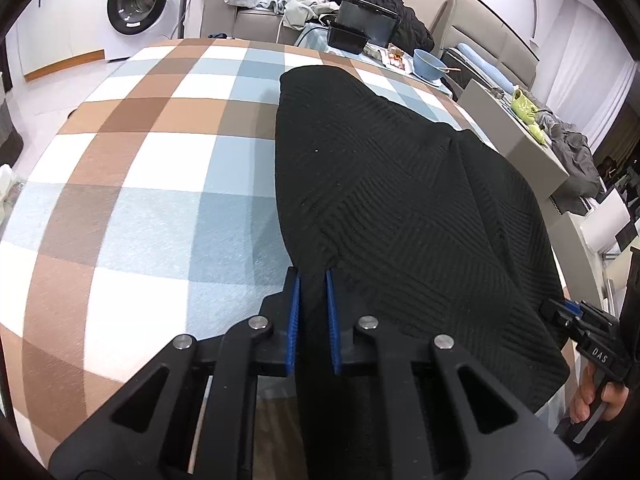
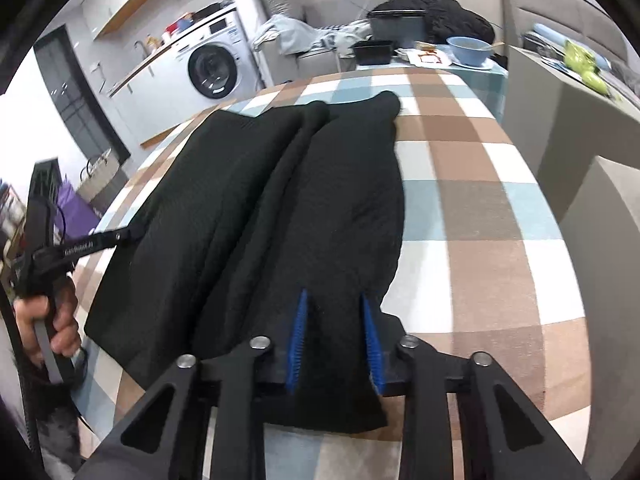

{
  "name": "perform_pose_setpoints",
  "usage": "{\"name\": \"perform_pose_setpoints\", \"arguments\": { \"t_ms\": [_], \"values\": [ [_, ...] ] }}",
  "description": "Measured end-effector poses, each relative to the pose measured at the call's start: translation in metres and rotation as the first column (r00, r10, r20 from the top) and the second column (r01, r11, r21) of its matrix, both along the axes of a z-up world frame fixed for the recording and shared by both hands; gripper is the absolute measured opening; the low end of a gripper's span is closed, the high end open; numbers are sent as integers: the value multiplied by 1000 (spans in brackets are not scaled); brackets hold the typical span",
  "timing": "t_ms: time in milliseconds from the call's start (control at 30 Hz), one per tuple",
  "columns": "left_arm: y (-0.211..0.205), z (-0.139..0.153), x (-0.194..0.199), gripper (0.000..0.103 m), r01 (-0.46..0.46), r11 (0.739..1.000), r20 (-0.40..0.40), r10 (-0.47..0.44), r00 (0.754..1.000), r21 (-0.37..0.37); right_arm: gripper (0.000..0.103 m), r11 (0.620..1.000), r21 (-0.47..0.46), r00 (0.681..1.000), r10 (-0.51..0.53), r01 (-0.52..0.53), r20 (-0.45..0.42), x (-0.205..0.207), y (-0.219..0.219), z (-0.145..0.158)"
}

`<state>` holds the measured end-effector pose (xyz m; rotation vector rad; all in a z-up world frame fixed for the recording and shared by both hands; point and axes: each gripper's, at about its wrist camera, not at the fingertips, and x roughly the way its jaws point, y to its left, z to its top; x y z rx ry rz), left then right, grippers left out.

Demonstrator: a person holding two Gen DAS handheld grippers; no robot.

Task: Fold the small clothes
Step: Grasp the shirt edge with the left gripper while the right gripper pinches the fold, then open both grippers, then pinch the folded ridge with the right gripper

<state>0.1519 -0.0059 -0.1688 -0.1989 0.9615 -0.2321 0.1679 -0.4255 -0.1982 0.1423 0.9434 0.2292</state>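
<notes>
my left gripper (image 1: 313, 280) is pinched on the near hem of the black garment (image 1: 400, 184). my right gripper (image 2: 334, 300) clamps the same hem further right. i grip both corners so the cloth, flat on the checked tablecloth (image 1: 152, 168), can fold evenly away from me.

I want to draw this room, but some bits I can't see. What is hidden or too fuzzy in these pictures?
- Left wrist view: the near edge of the black garment is hidden behind the left tool.
- Right wrist view: the garment's near end drops off the checked tablecloth behind the right tool.
- Right wrist view: green things at the far right are blurred.
- Both views: what is in the blue bowl is too small to tell.
</notes>
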Motion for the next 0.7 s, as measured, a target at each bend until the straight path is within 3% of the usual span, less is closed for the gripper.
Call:
{"name": "perform_pose_setpoints", "arguments": {
  "t_ms": [233, 300, 367, 467, 567, 633, 700],
  "values": [
    [29, 1, -29, 10, -28, 1000, 9, 28, 1000, 14, 27, 995, 19, 994, 103, -102, -46, -12, 20, -3],
    [37, 3, -34, 10, -35, 999, 2, 35, 999, 5, 32, 990, -3, 988, 142, -142, -52, -16, 26, 1],
    [41, 10, -36, 10, -39, 999, 9, 39, 999, -4, 44, 986, -57, 988, 154, -156, -27, -16, 29, 8],
    [44, 29, -39, 10, -55, 998, 75, 54, 996, 7, 44, 988, -50, 989, 145, -144, 16, -7, 27, 24],
    [43, 43, -42, 31, -35, 999, 108, 35, 993, -9, 48, 991, 35, 991, 131, -132, 41, 7, 31, 38],
    [45, 48, -46, 66, -30, 999, 135, 32, 990, -13, 50, 981, 106, 987, 159, -161, 28, 18, 40, 38],
    [46, 50, -49, 75, -30, 999, 156, 32, 987, -14, 50, 969, 164, 982, 191, -186, -15, 33, 54, 29]
  ]
}}
